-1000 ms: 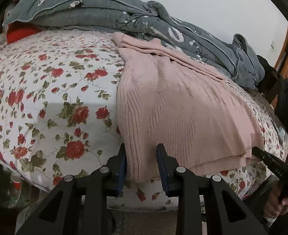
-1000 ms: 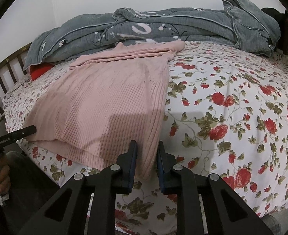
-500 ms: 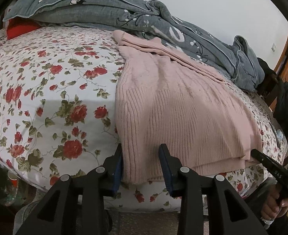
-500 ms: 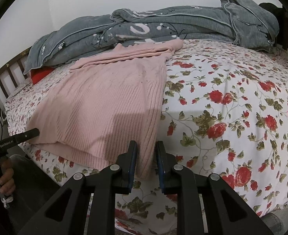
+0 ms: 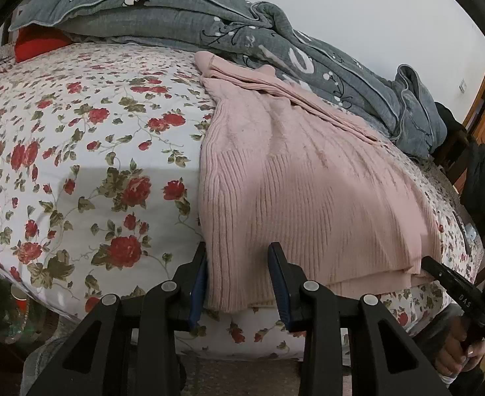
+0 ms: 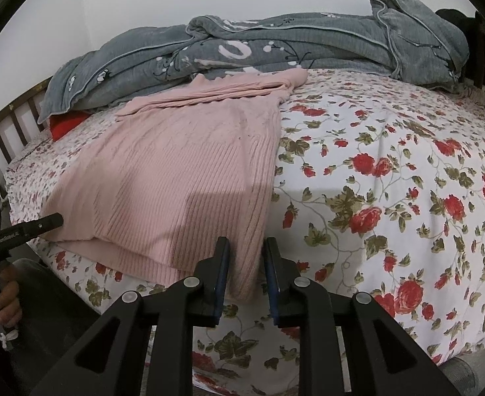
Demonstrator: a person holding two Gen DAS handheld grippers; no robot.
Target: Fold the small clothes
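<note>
**Pink sweater on a flowered bed, a hand-held gripper at each near corner.**

The pink ribbed sweater (image 5: pixel 302 191) lies flat on the bed (image 5: pixel 87 151), its hem at the near edge and its folded sleeves toward the grey quilt (image 5: pixel 183 16) heaped along the wall; a red pillow (image 5: pixel 38 44) shows under that quilt. The left hand-held gripper (image 5: pixel 237 275) stands spread, its jaws having just been opening, with the sweater's left hem corner between them; the left pad sits beside the cloth edge, the right pad lies over the knit, and neither visibly presses. The right hand-held gripper (image 6: pixel 244 272) stands slightly parted around the right hem corner, a gap showing at its right pad. A hand (image 5: pixel 460 353) holds the right gripper's handle.
</note>
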